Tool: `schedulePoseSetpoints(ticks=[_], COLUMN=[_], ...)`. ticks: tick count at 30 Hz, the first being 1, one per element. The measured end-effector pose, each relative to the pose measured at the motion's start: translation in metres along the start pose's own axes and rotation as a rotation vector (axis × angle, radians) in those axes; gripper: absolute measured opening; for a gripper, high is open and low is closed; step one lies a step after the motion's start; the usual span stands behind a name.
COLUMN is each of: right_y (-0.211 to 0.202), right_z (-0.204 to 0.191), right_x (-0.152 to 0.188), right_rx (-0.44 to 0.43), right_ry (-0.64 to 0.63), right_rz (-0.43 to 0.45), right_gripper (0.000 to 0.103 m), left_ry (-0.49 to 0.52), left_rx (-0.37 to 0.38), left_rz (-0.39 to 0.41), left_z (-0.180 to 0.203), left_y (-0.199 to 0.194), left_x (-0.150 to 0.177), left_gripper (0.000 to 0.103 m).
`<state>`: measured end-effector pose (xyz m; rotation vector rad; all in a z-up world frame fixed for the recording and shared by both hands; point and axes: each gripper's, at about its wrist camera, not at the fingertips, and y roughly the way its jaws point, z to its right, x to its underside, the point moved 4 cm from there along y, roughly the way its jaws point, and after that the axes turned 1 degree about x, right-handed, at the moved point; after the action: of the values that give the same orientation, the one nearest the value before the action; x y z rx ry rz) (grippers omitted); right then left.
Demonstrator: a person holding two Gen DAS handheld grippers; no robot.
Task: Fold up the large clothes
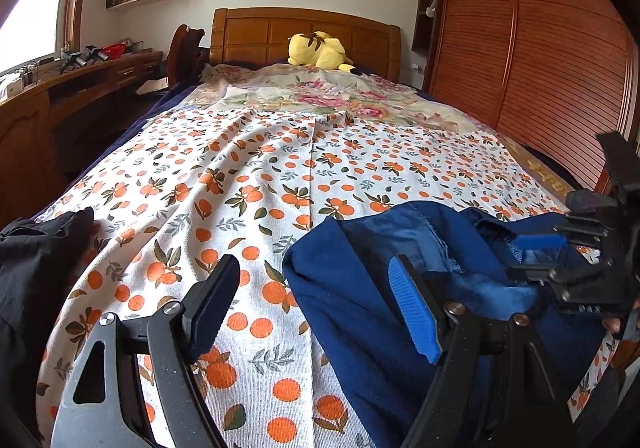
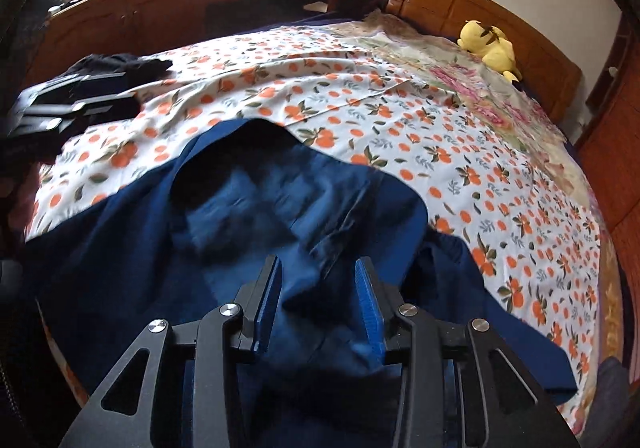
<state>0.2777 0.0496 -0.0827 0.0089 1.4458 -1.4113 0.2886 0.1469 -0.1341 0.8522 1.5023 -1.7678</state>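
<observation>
Deep navy-blue garment (image 2: 248, 216) up front, with paler, washed-blue patches where the inner cloth shows. Under it, a white sheet (image 1: 248, 176) sprinkled with orange fruit and dark green leaves. Further up the bed, a cream cover (image 1: 320, 92) with pink blooms and green foliage. A bright yellow plush toy (image 1: 318, 50) sits against the honey-brown wooden headboard (image 1: 248, 34). Reddish-brown slatted wardrobe doors (image 1: 540, 48) on one side. Black clothing (image 1: 36, 248) lies at the sheet's edge. Both grippers are black with ridged blue pads: left gripper (image 1: 316, 308), right gripper (image 2: 318, 306).
</observation>
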Motion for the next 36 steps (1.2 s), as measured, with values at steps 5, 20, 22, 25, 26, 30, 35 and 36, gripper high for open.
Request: schedulePoseSetpoints(ticks=[5,20,22,25,26,30,35,36], right_y=[-0.019,-0.048,-0.042,-0.024,-0.016,0.005,0.030,0.034], right_z=[0.023,0.061,0.052,0.040,0.039,0.054,0.084,0.089], right_x=[0.027,0.091,0.090,0.090,0.090,0.081,0.054,0.044], right_rx=[0.026,0.059,0.041,0.057,0.077,0.167,0.206,0.234], right_ry=[0.054,0.144,0.107,0.028,0.000,-0.046,-0.094,-0.095], right_rz=[-0.012,-0.079,-0.087,-0.121,-0.140,-0.170,-0.156,-0.140], right_gripper=[0.040,0.041,0.045,0.046,0.046,0.045,0.002,0.002], left_ry=[0.001,0.049,0.057,0.065,0.071,0.098,0.103,0.104], left_rx=[-0.001,0.012,0.022,0.042,0.047,0.063,0.098,0.106], left_rz=[-0.004,-0.002,0.003,0.012,0.016,0.022,0.023,0.025], left_z=[0.001,0.025,0.028,0.036,0.039,0.051,0.067,0.071], left_y=[0.004,0.003,0.000,-0.007,-0.008,-0.015,-0.021,-0.023], left_x=[0.001,0.000,-0.001,-0.003,-0.004,-0.005,-0.011,-0.013], left_gripper=[0.078,0.078,0.078,0.078,0.078,0.078,0.078,0.078])
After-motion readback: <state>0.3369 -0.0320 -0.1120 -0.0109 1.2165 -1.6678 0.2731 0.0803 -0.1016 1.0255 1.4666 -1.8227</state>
